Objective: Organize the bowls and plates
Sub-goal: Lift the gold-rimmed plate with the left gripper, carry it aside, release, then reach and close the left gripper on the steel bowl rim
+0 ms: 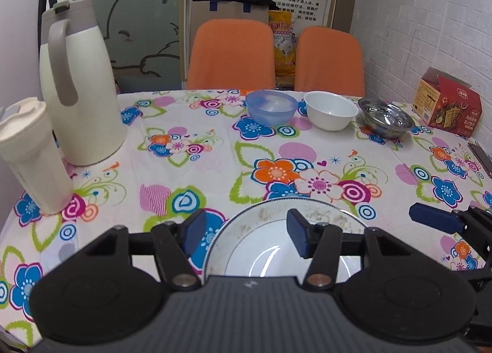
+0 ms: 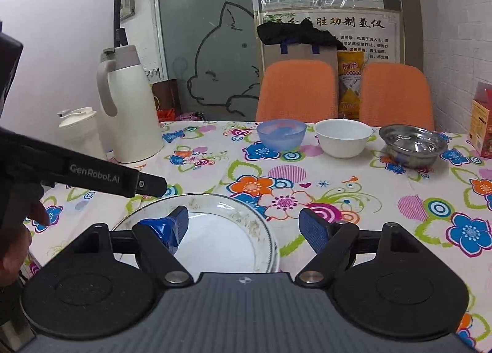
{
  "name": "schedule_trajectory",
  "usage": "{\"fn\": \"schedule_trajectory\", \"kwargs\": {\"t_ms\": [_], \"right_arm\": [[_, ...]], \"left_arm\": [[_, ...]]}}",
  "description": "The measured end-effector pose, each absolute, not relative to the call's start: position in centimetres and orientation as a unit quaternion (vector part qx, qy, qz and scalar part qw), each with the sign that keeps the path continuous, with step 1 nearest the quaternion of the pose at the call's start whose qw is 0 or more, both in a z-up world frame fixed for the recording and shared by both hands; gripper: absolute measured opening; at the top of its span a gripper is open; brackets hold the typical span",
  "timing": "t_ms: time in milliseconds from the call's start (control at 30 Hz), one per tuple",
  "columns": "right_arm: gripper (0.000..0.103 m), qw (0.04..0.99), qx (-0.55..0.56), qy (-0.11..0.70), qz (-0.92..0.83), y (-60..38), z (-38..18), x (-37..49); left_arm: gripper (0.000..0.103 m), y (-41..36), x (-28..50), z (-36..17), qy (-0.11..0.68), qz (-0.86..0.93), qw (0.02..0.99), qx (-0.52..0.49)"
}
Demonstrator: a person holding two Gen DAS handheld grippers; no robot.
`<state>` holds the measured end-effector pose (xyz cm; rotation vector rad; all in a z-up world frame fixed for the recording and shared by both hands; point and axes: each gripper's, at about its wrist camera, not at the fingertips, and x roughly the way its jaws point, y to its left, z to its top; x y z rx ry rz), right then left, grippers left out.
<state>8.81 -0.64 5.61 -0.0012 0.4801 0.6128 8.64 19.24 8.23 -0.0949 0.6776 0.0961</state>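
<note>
I hover both grippers, left (image 1: 246, 230) & right (image 2: 244, 225), jaws wide, over plates (image 2: 215, 230); next w/ bowls: stack them.

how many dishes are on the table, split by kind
bowls: 3 (blue bowl, white bowl, steel bowl)
plates: at least 1 (white plate); a second rim seems to show beneath it, so possibly 2 stacked
total: at least 4

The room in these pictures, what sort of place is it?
Probably a small dining or break room: a table with a flowered tablecloth, orange chairs, a white thermos jug, and bowls.
</note>
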Motion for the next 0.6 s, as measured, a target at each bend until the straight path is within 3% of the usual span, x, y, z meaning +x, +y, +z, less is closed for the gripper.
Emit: {"fn": "schedule_trajectory", "kwargs": {"t_ms": [267, 600], "right_arm": [[0.066, 0.932, 0.013, 0.261, 0.252, -6.3, 5.7, 12.5], [0.066, 0.939, -0.003, 0.289, 0.185, -14.3, 4.6, 19.0]], "left_arm": [[0.073, 15.8, 12.1, 7.6, 0.366, -0.007, 0.929, -0.047], [0.074, 10.8, 20.3, 7.6, 0.402, -0.061, 0.913, -0.027]]}}
